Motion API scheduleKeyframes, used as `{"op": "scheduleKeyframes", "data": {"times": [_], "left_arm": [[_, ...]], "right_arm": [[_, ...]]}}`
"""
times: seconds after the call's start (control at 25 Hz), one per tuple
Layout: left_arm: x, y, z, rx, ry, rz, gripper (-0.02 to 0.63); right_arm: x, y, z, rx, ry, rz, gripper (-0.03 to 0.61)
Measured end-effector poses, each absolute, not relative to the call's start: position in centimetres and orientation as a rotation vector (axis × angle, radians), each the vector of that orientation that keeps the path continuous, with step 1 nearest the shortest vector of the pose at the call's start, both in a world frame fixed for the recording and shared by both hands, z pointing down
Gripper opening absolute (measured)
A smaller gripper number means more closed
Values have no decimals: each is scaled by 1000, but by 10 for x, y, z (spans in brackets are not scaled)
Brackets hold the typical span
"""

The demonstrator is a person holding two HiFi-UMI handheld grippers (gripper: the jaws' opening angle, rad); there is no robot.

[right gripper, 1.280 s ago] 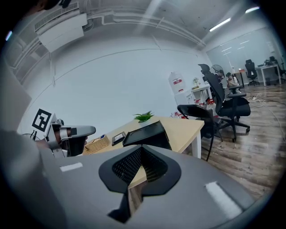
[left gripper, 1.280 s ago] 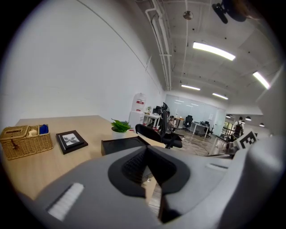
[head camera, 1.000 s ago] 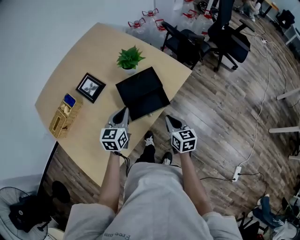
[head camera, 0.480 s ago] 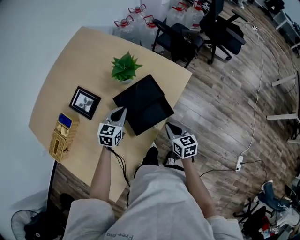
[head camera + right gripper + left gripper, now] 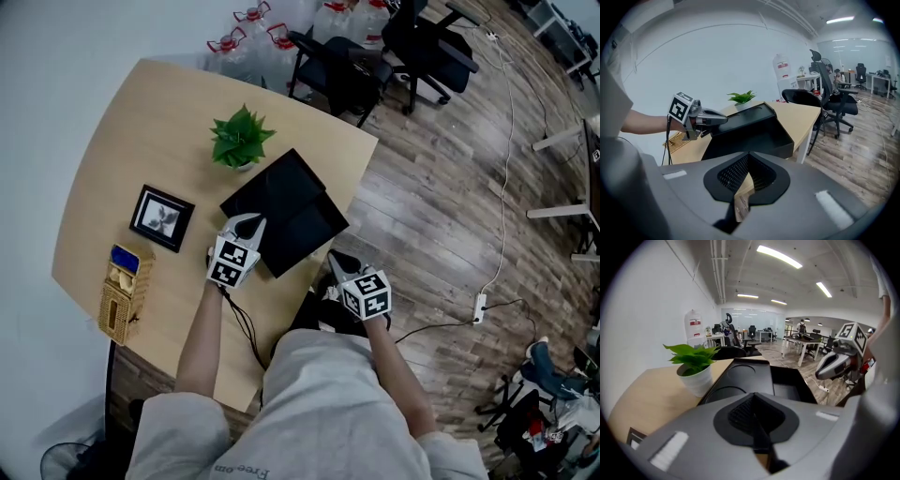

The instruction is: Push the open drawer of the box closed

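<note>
the drawer [image 5: 314, 230] stands pulled out of the black box [image 5: 277, 195] toward the right edge of the table [image 5: 141, 141], so its front is the face to shove. my right gripper [image 5: 336, 259], jaws pressed together on nothing, hangs just off that edge, near the front, blunt for pushing. my left gripper [image 5: 247, 223], jaws also together, sits just beside the box's near left corner, i judge to steady it.
</note>
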State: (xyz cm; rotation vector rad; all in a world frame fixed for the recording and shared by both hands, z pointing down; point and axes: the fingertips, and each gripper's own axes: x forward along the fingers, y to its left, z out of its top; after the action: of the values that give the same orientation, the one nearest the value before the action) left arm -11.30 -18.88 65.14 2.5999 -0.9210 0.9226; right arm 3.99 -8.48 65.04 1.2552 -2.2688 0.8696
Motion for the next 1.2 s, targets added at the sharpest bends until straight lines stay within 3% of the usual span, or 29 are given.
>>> {"op": "scheduleKeyframes", "data": {"times": [0.4,0.88,1.2], "left_arm": [[-103,-181,667,2536,-801,1231,52],[-106,-183,666,2483,-759,1185,52],[-108,-185,669,2485,-746,1162,52]], "right_arm": [[33,-92,660,1153,-2265,780,2],[19,-75,691,1076,-2207,803,2],[5,-72,704,1013,-2172,837,81]]}}
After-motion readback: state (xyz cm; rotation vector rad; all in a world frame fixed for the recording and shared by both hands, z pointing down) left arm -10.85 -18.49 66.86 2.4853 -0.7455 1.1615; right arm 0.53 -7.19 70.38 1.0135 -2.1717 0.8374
